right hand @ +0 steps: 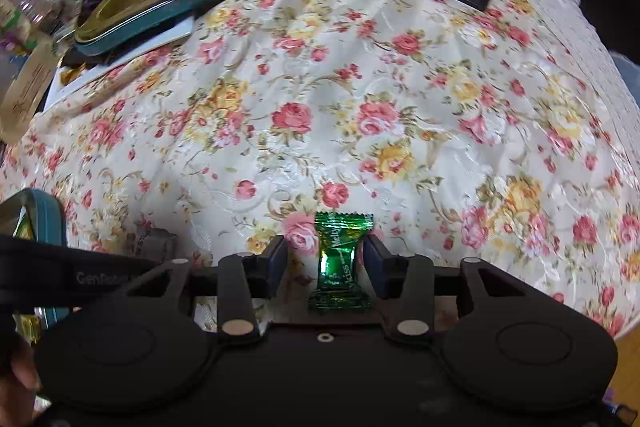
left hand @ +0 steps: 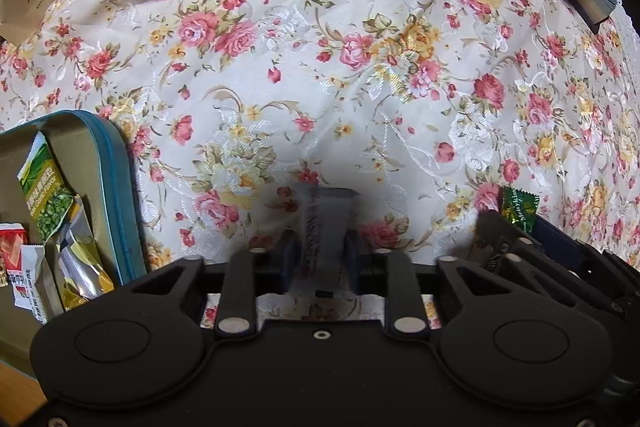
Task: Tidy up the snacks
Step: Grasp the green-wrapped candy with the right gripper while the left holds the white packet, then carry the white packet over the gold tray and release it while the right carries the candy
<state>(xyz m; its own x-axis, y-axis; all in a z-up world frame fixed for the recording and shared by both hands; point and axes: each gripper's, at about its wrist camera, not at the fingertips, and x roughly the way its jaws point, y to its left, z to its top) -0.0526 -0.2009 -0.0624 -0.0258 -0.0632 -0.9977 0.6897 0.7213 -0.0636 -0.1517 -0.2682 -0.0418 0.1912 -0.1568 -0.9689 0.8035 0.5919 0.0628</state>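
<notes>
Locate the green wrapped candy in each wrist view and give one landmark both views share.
Left wrist view: green candy at lower right, partly hidden behind the right gripper.
Right wrist view: green candy at bottom centre, lying on the cloth between the right gripper's open jaws.
Shared landmark: the teal-rimmed tin of snacks at the left edge.

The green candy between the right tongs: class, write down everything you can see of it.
The green candy is a small sweet in shiny metallic green foil with pale lettering, pinched at the waist and flared into crimped, zigzag-edged ends. It lies on the floral tablecloth, lengthwise between the fingers of the right tongs. The jaws stand apart: the right finger sits against the wrapper, while a gap shows on the left. From the left wrist view its end peeks out.
</notes>
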